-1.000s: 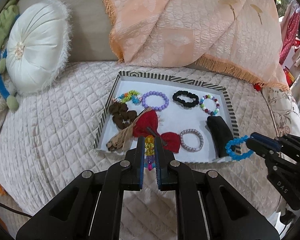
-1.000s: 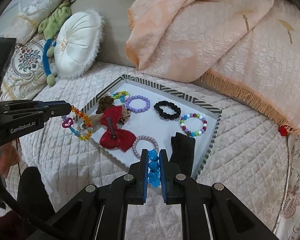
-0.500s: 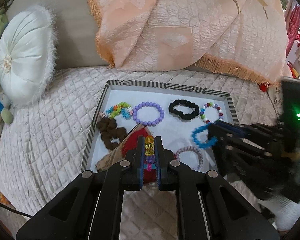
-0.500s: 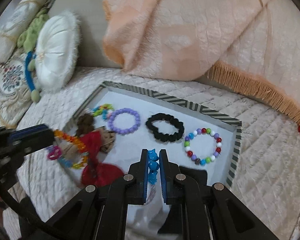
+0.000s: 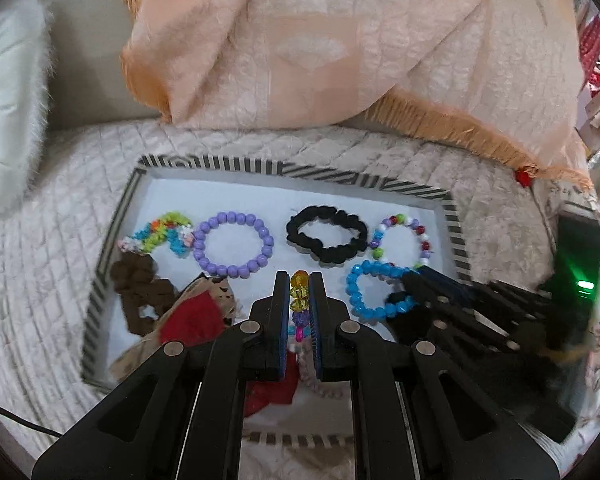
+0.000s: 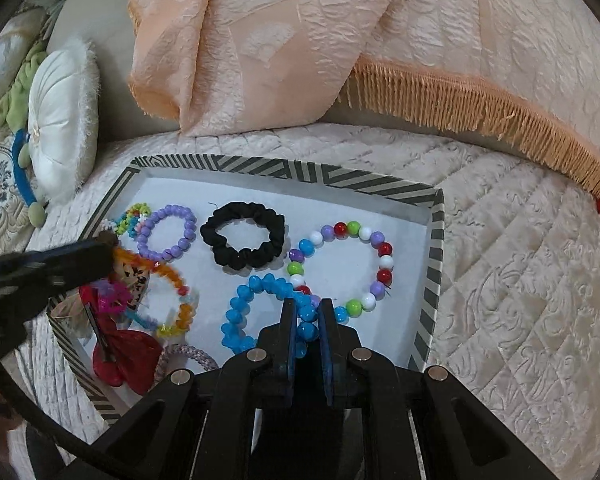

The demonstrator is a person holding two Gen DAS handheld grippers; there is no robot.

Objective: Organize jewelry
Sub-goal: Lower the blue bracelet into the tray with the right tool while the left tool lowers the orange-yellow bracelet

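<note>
A striped-rim white tray (image 5: 364, 179) (image 6: 434, 264) lies on the quilted bed. My left gripper (image 5: 299, 300) is shut on an orange-yellow beaded bracelet (image 5: 299, 286), which hangs over the tray's left half in the right wrist view (image 6: 172, 280). My right gripper (image 6: 307, 312) is shut on a blue beaded bracelet (image 6: 256, 312) (image 5: 370, 290), held low over the tray's middle. In the tray lie a purple bracelet (image 5: 232, 245), a black scrunchie (image 5: 326, 236), a multicoloured bead bracelet (image 6: 342, 266), a rainbow bracelet (image 5: 160, 234), a brown scrunchie (image 5: 140, 292) and a red bow (image 6: 120, 348).
A peach fringed blanket (image 6: 340, 40) is heaped behind the tray. A white round cushion (image 6: 60, 120) lies at the left. A pinkish braided hair tie (image 6: 184, 356) lies near the tray's front. A black cloth item lies under the right gripper at the tray's right.
Both grippers have moved forward over the tray with their bracelets. The right gripper has come in from the right, bringing the blue bracelet down beside the multicoloured one.
</note>
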